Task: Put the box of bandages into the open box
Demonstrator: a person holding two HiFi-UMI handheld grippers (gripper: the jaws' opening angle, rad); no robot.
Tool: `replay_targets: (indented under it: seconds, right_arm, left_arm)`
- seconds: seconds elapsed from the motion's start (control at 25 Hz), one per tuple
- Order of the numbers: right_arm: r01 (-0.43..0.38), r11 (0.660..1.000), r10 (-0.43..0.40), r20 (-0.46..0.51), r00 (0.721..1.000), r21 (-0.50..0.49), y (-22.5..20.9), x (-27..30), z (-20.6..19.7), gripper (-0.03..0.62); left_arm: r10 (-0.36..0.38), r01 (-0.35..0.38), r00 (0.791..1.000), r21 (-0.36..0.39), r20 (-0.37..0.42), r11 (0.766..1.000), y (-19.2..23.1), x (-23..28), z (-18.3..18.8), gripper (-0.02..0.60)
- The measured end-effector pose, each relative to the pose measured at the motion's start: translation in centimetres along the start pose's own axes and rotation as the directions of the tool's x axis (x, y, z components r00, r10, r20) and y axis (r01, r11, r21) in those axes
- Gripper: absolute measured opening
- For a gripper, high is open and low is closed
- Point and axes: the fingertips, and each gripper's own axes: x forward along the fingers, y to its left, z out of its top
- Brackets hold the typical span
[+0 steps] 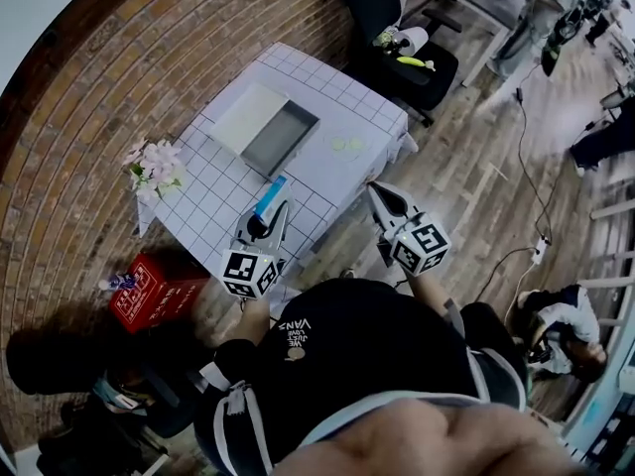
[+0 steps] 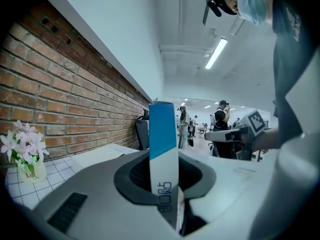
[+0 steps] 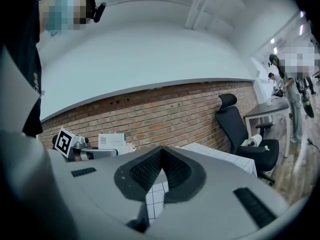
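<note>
We see bare checked cloth on the table (image 1: 327,191) between the left gripper (image 1: 273,214), clamped on the box of bandages (image 1: 271,194), and the open box (image 1: 281,139), so that lane is free. Flowers (image 1: 154,167) block the table's left corner. The lid (image 1: 246,115) lies just left of the open box. Brick wall (image 1: 89,97) closes the left side, and a black chair (image 1: 402,67) stands past the far edge.
</note>
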Motion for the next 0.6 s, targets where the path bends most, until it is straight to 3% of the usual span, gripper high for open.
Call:
replay_targets:
  seconds: [0.6]
  right_arm:
    - [-0.038,0.999,0.039,-0.032,0.999,0.037,-5.2,0.8,-0.4,-0.006]
  left_arm:
    - [0.066,-0.066,0.998,-0.010,-0.016,0.998,0.5,4.8,-0.1,0.078]
